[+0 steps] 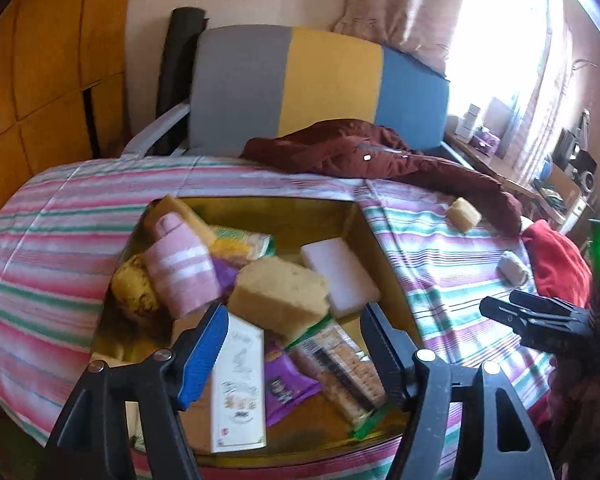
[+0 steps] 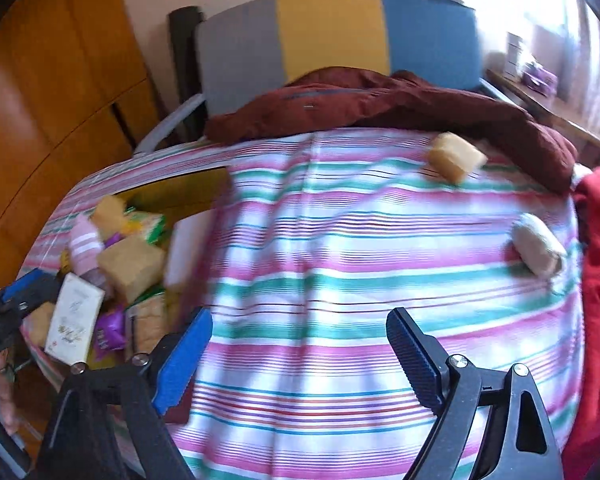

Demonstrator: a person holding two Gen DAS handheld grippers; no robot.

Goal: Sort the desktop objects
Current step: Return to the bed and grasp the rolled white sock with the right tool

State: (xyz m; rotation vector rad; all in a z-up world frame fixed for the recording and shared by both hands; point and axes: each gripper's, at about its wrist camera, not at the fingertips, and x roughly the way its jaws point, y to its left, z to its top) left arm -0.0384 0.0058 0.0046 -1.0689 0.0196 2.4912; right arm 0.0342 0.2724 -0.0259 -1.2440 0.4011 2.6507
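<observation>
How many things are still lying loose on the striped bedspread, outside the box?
2: a yellow sponge near the maroon jacket, and a grey-white bundle beside the red cloth. The rest sit in the box; folds could hide more.

I see the box [image 1: 351, 216], an open yellow-walled carton sunk in the striped cover, heaped with a tan sponge [image 1: 282, 292], white foam block [image 1: 339, 276], pink striped sock [image 1: 182, 270], white carton [image 1: 240, 384], purple packet [image 1: 286, 380] and cracker pack [image 1: 339, 368]. Outside it lie a small sponge [image 1: 464, 214] and grey roll [image 1: 513, 267], well apart.
</observation>
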